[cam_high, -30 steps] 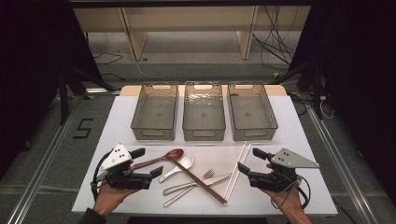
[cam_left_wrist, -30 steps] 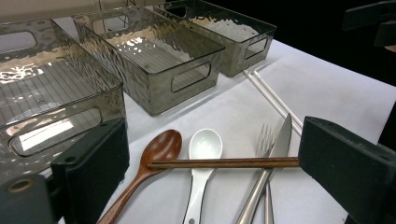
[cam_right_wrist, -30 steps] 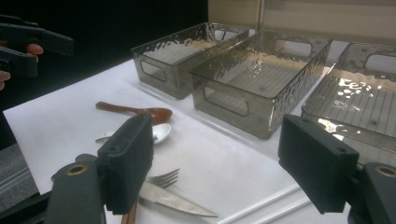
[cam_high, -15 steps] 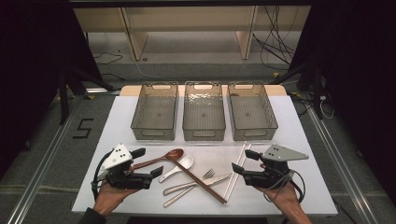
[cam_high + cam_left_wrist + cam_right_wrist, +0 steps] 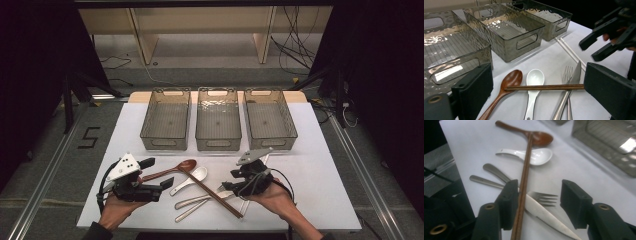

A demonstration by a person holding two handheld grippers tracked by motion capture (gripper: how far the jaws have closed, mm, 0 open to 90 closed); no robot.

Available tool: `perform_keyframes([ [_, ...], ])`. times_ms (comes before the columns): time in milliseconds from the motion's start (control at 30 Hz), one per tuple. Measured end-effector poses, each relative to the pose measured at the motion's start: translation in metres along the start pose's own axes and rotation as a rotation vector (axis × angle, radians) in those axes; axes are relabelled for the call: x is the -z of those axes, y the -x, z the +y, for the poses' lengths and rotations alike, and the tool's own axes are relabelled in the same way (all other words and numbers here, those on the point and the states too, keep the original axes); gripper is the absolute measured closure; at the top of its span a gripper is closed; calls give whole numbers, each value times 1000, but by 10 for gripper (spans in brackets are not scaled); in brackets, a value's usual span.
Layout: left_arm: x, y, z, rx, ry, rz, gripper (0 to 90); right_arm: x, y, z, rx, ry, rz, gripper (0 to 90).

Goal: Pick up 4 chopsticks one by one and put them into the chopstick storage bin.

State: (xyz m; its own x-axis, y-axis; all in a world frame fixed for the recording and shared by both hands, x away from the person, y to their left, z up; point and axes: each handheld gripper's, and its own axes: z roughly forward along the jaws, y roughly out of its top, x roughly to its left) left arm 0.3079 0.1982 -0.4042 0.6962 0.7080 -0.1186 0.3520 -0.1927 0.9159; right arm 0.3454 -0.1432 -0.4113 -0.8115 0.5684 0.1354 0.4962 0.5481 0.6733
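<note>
Two black jaws of the right claw (image 5: pixel 537 202) are seen rising from the bottom edge, standing apart after having just been closing, above a knife (image 5: pixel 546 216) and a fork (image 5: pixel 544 196) that lie between them, untouched. A pair of brown chopsticks (image 5: pixel 525 170) is laid along the white counter (image 5: pixel 469 150), just beside the left jaw, their far end crossing a white spoon (image 5: pixel 534 156) and reaching a wooden spoon (image 5: pixel 539 137). Two steel handles (image 5: pixel 494 173) are seen to the left.
</note>
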Motion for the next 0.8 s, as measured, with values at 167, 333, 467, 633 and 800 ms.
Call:
perform_keyframes([
  [167, -1, 1, 0, -10, -5, -4, 81, -16, -3, 5, 33, -75, 3, 549],
  [333, -1, 1, 0, -14, -5, -7, 81, -34, -6, 6, 66, -180, 11, 591],
  [467, -1, 1, 0, -17, -9, -9, 81, -45, -9, 7, 68, -218, 20, 627],
  [633, -1, 2, 0, -19, -8, -11, 81, -58, -14, 8, 79, -260, 9, 652],
  [800, -1, 2, 0, -21, -10, -16, 81, -66, -15, 7, 95, -289, 1, 681],
])
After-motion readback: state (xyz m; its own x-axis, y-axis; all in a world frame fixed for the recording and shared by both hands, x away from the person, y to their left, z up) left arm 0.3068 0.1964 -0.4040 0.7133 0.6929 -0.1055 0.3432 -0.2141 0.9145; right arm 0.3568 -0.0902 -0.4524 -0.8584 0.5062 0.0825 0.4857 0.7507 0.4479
